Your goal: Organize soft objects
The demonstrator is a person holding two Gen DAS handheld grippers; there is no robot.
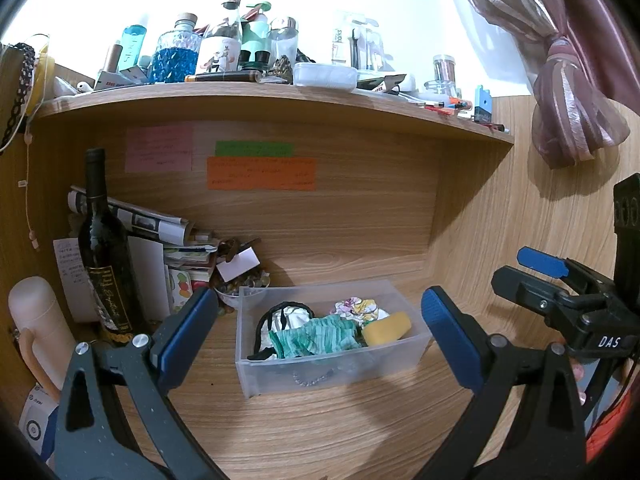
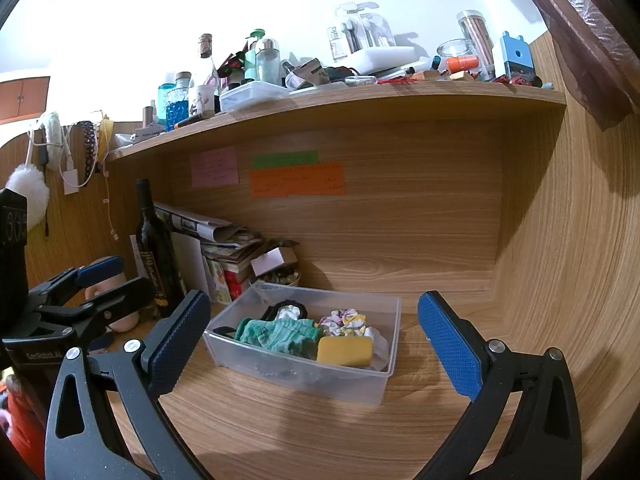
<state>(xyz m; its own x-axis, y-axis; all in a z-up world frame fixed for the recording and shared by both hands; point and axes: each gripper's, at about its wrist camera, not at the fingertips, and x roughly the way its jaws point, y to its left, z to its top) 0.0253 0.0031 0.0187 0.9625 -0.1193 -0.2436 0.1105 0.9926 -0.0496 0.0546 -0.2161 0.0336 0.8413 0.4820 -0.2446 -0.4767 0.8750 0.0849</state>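
A clear plastic bin [image 1: 256, 376] [image 2: 392, 320] stands on the wooden desk under the shelf. In it lie a green cloth [image 1: 316, 338] [image 2: 280, 334], a yellow sponge [image 1: 390, 328] [image 2: 345, 351], a floral scrunchie [image 1: 358, 309] [image 2: 344, 319] and a black-edged white piece [image 1: 286, 316] [image 2: 286, 312]. My left gripper [image 1: 320, 332] is open and empty, held in front of the bin. My right gripper [image 2: 316, 340] is open and empty, also in front of the bin. Each gripper shows at the edge of the other's view, the right [image 1: 536, 276] and the left [image 2: 104, 280].
A dark wine bottle [image 1: 106, 264] [image 2: 156, 248], stacked papers [image 1: 160, 232] and a small bowl [image 1: 230, 292] stand left of the bin. A white flask [image 1: 36, 324] is at far left. The shelf [image 1: 240, 92] above is crowded with bottles. A curtain [image 1: 568, 92] hangs at right.
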